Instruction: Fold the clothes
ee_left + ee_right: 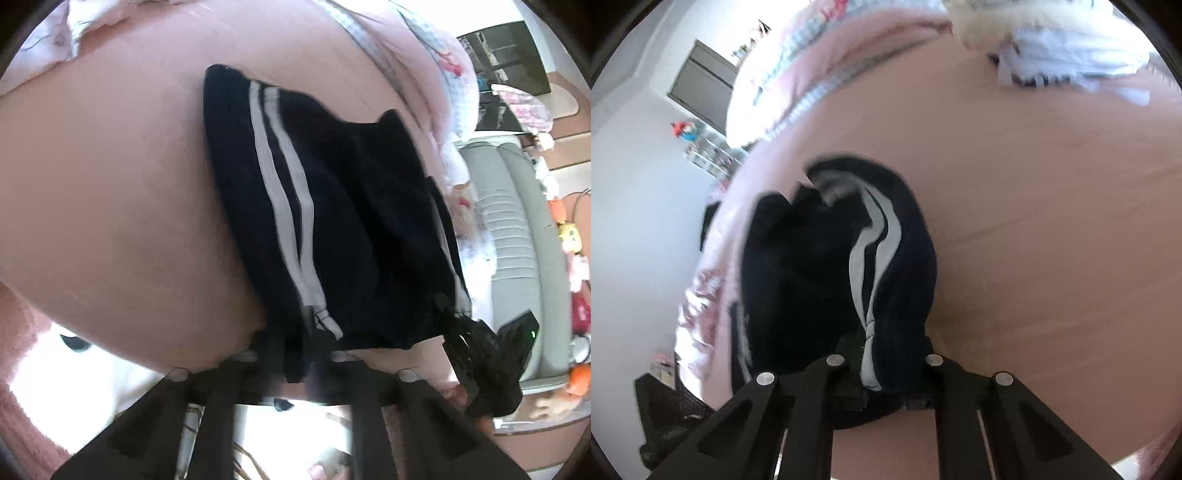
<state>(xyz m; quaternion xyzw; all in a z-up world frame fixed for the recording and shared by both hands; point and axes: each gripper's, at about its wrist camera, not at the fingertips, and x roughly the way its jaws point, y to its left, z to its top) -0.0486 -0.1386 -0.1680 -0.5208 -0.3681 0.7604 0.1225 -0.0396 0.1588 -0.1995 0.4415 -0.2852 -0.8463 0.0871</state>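
A dark navy garment (332, 221) with two white side stripes lies spread on the pink bed sheet (110, 184). My left gripper (295, 354) is shut on its near hem, just beside the stripes. In the same view my right gripper (458, 332) pinches the hem's right corner, with a hand behind it. Seen from the right wrist, the garment (812, 277) is bunched and lifted a little, and the right gripper (882, 373) is shut on its striped edge; the fingertips are hidden in the cloth.
A pink quilt and pillows (406, 55) lie at the far side of the bed. A grey padded headboard (509, 221) and toys (569, 236) are on the right. White clothes (1071, 55) are piled at the back right, and a dark chair (665, 413) stands by the bed's edge.
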